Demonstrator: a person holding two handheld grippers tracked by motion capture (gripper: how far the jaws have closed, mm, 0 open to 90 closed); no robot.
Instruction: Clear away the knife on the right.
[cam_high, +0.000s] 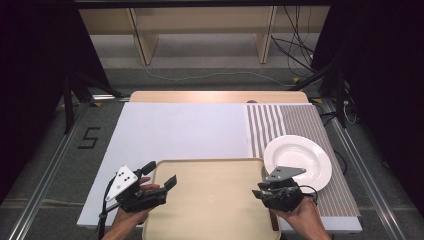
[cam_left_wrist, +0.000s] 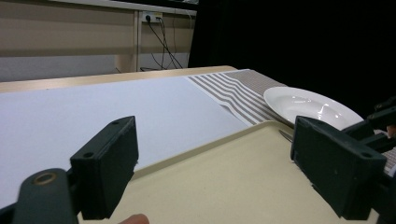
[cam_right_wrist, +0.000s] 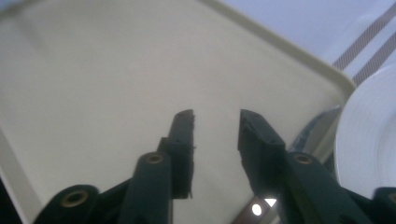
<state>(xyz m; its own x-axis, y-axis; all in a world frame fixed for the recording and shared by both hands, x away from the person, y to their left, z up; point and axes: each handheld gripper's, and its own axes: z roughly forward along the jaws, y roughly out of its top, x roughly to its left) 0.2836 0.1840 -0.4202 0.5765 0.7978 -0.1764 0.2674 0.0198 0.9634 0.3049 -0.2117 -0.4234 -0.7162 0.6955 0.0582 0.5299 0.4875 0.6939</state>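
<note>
A beige tray (cam_high: 210, 210) lies at the table's near edge, its inside bare. My left gripper (cam_high: 160, 175) is wide open at the tray's far left corner. In the left gripper view (cam_left_wrist: 215, 128), one jaw is over the white mat and the other over the tray (cam_left_wrist: 224, 182), with the rim running between them. My right gripper (cam_high: 260, 193) hovers over the tray's right side. The right gripper view (cam_right_wrist: 215, 115) has its jaws a little apart above the tray (cam_right_wrist: 102, 84), holding nothing. A white plate (cam_high: 298, 161) sits just right of the tray.
The plate rests on a striped cloth (cam_high: 290, 120) beside a white mat (cam_high: 180, 130). A utensil with a brown handle (cam_high: 274, 220) and a metal blade (cam_right_wrist: 317, 126) lies along the tray's right rim, next to the plate (cam_right_wrist: 369, 140). Cables trail on the floor behind the table.
</note>
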